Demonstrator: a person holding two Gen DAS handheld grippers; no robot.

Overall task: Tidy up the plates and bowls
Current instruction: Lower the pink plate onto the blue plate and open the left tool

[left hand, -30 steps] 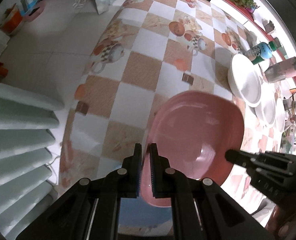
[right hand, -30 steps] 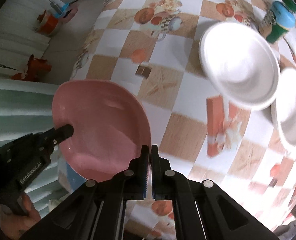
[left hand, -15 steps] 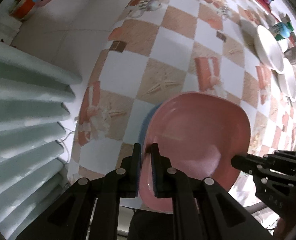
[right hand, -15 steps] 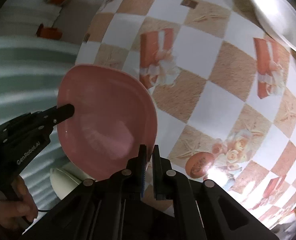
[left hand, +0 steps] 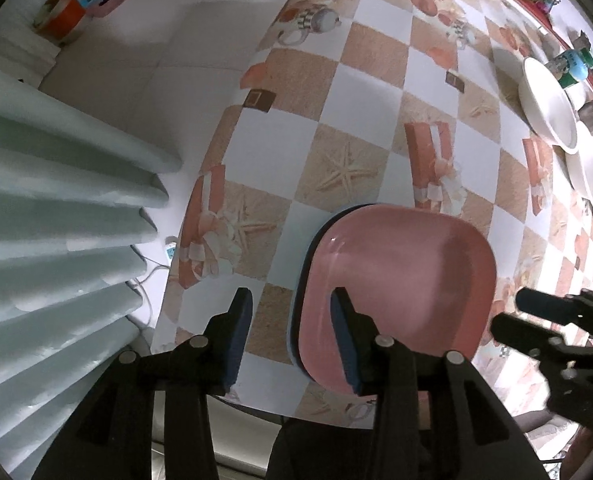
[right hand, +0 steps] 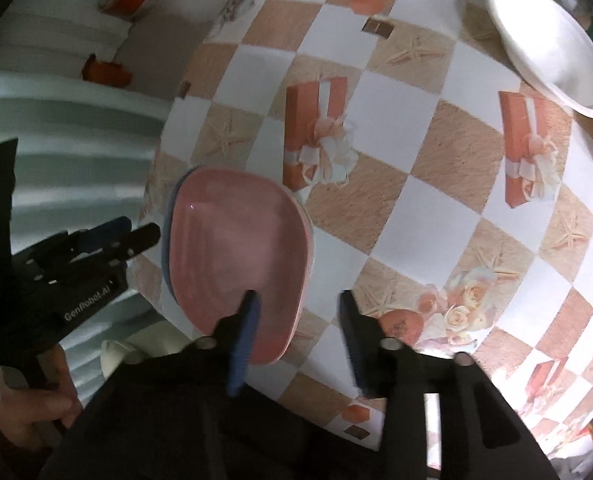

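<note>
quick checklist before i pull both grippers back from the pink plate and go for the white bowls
1. Left gripper released: ok, jaws spread wide, nothing pinched.
2. Right gripper released: ok, jaws apart.
3. Pink plate seated on the blue plate beneath: ok, lying flat with the blue rim showing along its left edge.
4. Fingers free of the plate: cannot tell, one finger of each gripper overlaps the pink rim, so lift before sliding away.
5. Stack safely on the table: not ok, it sits close to the near edge.
6. White bowls reachable: ok, open tablecloth lies between.
</note>
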